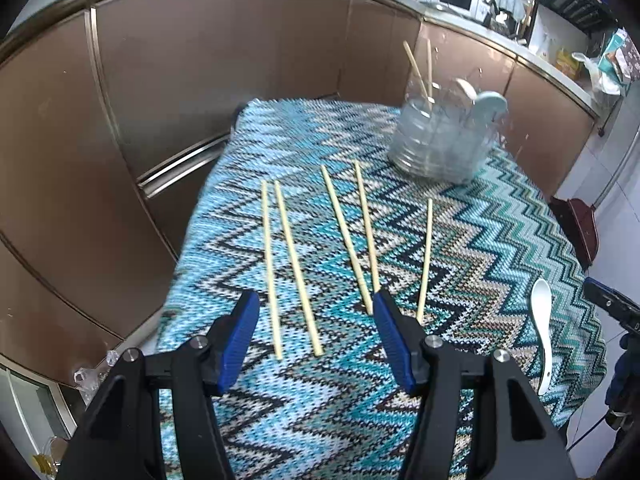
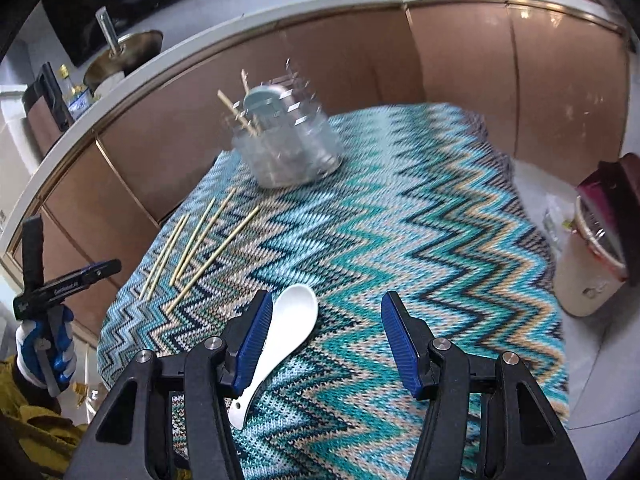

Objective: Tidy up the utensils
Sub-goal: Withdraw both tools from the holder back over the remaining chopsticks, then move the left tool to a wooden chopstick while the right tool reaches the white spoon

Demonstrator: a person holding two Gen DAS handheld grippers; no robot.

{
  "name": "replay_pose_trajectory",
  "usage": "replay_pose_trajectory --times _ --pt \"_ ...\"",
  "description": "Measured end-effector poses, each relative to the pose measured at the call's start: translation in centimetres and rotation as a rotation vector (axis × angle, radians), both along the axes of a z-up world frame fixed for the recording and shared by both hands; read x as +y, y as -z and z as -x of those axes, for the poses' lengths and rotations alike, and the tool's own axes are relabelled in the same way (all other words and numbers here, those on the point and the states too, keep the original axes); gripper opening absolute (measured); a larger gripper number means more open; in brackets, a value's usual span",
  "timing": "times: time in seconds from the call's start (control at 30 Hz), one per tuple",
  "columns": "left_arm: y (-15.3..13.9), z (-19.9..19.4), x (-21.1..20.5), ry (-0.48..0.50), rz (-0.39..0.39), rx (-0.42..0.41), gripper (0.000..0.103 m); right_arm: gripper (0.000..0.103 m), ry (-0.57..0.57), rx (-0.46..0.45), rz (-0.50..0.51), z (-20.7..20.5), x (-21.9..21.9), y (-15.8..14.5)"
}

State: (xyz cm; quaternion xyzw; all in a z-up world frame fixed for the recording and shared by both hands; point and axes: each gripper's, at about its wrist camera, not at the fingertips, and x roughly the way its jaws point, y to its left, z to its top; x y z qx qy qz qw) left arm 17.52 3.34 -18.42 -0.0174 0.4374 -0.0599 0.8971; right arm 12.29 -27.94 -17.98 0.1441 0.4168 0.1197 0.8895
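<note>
Through my left wrist camera, my left gripper (image 1: 316,320) is spread wide with nothing between its blue ribbed pads, hovering over the zigzag-patterned teal knitted cloth (image 1: 500,232). 5 pale bamboo chopsticks (image 1: 296,268) lie flat on that cloth, 2 of them running between my fingers. Beyond them stands the clear plastic utensil holder (image 1: 440,148), holding 2 more chopsticks and a pale blue spoon (image 1: 490,106). A white ceramic soup spoon (image 1: 542,332) lies right of the chopsticks.

Through my right wrist camera, my right gripper (image 2: 326,332) is also spread wide and holds nothing. The white ceramic soup spoon (image 2: 288,328) lies on the cloth (image 2: 440,240), its handle passing under my left-hand pad. The holder (image 2: 288,148) stands far behind it.
</note>
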Motion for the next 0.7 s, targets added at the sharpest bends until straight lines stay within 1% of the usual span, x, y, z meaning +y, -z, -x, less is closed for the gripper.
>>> replay_pose_trajectory --times 0.17,0.37,0.53,0.7 --pt "1.0 -1.0 -0.9 0.012 -0.014 0.028 0.057 0.053 -0.054 0.049 -0.028 -1.4 0.7 2.0" --pt "1.2 -2.6 -1.7 0.033 -0.017 0.036 0.057 0.043 -0.083 0.076 -0.042 -2.5 1.0 3.2" --pt "1.2 -5.1 -2.3 0.058 -0.001 0.049 0.057 0.032 -0.095 0.101 -0.050 -3.1 1.0 4.3" --pt "0.9 -8.5 -2.9 0.092 0.024 0.062 0.056 0.028 -0.108 0.103 -0.067 -3.5 1.0 4.4"
